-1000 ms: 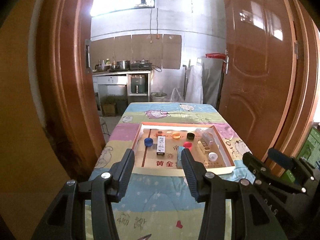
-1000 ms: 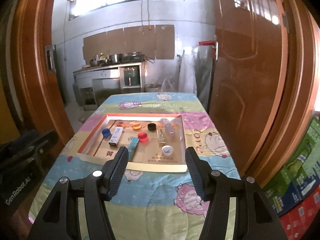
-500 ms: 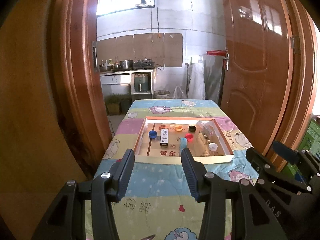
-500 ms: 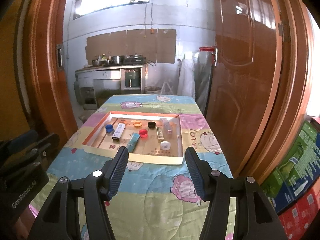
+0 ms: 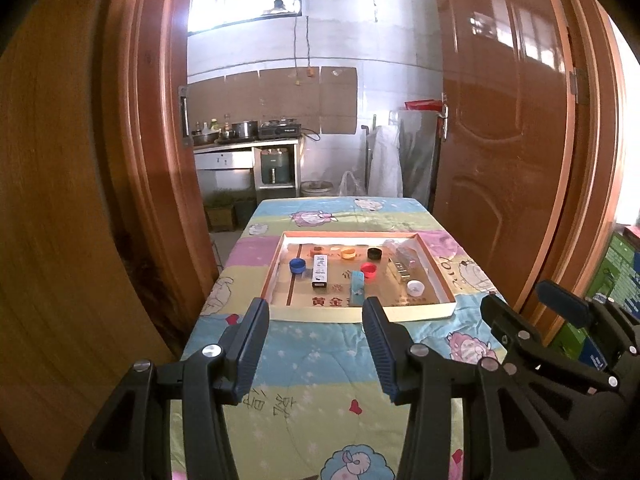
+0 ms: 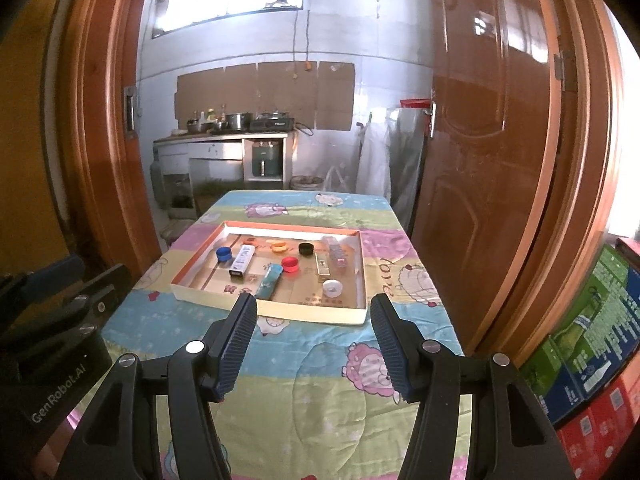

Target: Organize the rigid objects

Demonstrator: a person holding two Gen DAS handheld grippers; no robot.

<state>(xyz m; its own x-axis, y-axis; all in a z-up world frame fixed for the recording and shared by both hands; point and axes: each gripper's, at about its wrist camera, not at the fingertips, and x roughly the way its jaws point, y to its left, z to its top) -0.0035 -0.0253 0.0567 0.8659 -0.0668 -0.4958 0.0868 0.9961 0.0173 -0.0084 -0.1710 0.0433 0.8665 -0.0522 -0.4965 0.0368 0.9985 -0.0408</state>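
Both the left gripper (image 5: 316,312) and the right gripper (image 6: 314,308) were spread wide and held nothing, and they hung above the near part of the quilt-covered table (image 6: 320,400), well apart from the tray. The shallow cardboard tray (image 6: 308,314) lay on the middle of the table, and inside it were 5 bottle caps: a blue cap (image 6: 224,254) at the left, an orange cap (image 6: 279,246), a black cap (image 6: 306,248), a red cap (image 6: 290,264) and a white cap (image 6: 333,288) near the front right. Between the blue and red caps lay a white box (image 6: 242,262), a teal box (image 6: 269,286) was tilted just beside the red cap, and some clear plastic pieces (image 6: 338,254) were along the right wall of the tray.
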